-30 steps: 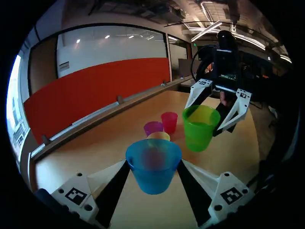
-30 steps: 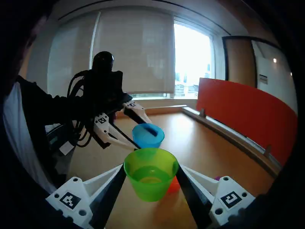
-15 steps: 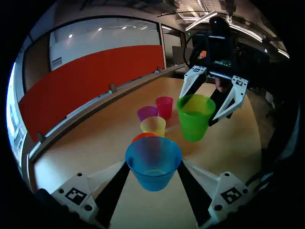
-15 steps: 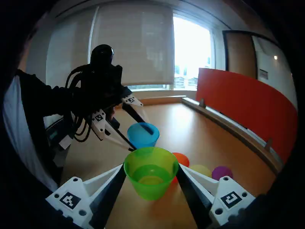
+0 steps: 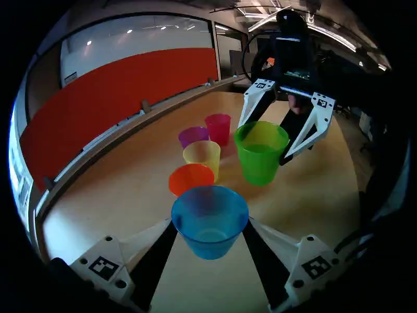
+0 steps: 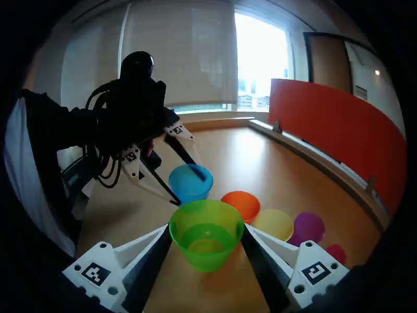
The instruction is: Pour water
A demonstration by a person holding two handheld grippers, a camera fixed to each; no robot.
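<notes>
In the left gripper view my left gripper (image 5: 210, 235) is shut on a blue cup (image 5: 209, 221), held upright above the wooden table. Farther off, my right gripper (image 5: 263, 148) holds a green cup (image 5: 260, 151) with liquid in it. In the right gripper view the green cup (image 6: 207, 241) sits upright between my right gripper's (image 6: 207, 245) fingers, water in its bottom. Beyond it the left gripper (image 6: 188, 183) holds the blue cup (image 6: 190, 183), a person's dark sleeve behind it.
A row of cups stands on the table (image 5: 130, 193): orange (image 5: 191, 179), yellow (image 5: 202, 157), purple (image 5: 192, 136) and pink (image 5: 218, 128). A red partition (image 5: 104, 99) runs along the table's far edge. The right gripper view shows the orange cup (image 6: 241, 204), yellow cup (image 6: 272, 223) and purple cup (image 6: 308, 227).
Both grippers have risen and tilted downward, so more of the cup row has come into sight. The green cup has shifted slightly left in the left gripper view. Both cups stay held.
</notes>
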